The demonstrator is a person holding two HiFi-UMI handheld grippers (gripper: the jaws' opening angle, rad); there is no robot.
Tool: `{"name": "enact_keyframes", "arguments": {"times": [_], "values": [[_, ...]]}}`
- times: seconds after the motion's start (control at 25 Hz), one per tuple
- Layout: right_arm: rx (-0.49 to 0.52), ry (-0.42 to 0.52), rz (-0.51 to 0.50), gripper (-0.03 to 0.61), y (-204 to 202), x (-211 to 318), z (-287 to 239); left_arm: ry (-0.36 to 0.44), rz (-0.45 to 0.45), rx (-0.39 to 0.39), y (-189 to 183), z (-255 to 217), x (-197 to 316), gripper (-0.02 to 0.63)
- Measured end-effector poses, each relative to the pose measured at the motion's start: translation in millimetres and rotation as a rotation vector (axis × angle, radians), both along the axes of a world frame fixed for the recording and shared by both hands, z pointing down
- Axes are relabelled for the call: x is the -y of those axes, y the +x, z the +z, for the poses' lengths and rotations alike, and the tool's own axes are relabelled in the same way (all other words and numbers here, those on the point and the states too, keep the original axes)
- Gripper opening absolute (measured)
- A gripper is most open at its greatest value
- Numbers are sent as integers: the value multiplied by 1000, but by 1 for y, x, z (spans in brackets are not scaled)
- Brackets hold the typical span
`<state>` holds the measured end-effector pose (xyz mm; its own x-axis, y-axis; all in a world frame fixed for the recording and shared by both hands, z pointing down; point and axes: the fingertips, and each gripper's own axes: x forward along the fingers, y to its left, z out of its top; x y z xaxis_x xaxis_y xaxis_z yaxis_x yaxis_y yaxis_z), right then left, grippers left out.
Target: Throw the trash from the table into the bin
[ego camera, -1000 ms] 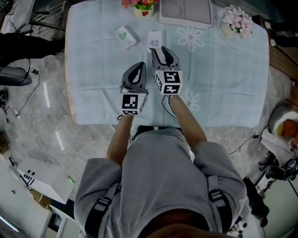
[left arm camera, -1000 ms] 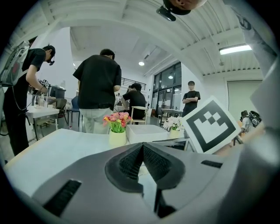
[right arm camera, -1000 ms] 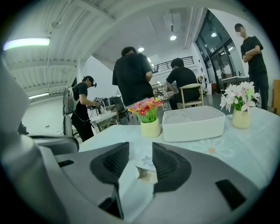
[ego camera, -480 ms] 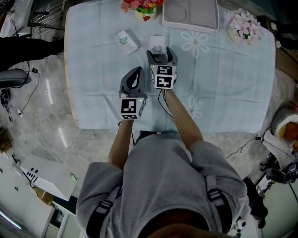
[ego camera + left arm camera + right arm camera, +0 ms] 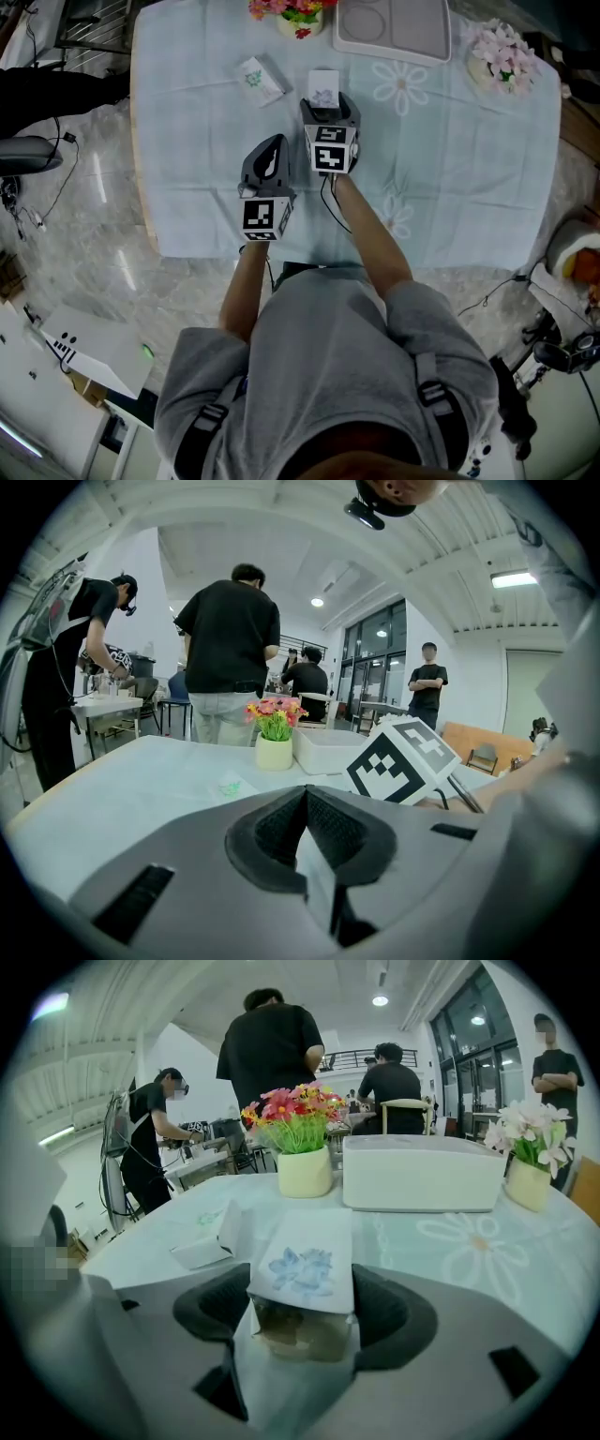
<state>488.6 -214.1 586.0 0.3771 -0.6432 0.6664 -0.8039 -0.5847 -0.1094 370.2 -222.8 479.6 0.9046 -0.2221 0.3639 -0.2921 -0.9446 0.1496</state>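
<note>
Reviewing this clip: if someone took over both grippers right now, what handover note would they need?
Left gripper: shut, empty, over the table.
Right gripper: jaws have just been opening, now wide, either side of the blue-flower packet; pads not pressing it.
Green-print packet: on the table, further left.
Done: nothing binned; both packets on the table.
Left: close on the blue-flower packet, bin it, then the green-print one. No bin clearly in view.

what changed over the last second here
The right gripper moved forward to the blue-flower box, its fingers just opening, so the box now sits between them, not yet pinched. The left gripper stayed shut, roughly in place; the green-print box did not move.
</note>
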Motion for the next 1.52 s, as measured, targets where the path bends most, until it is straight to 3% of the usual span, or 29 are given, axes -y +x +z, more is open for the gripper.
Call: {"name": "enact_keyframes", "arguments": {"times": [0.28, 0.56, 1.0, 1.52], "values": [[9, 41, 6, 336, 1, 0, -8, 6, -9, -11, -4, -4, 4, 6], [-38, 157, -4, 336, -4, -9, -63, 31, -16, -47, -12, -28, 5, 6], [-244, 410, -36, 336, -49, -53, -192, 101, 0, -137, -30, -91, -10, 6], [-311, 451, -14, 336, -128, -109, -229, 119, 43, -212, -85, -125, -54, 6]]}}
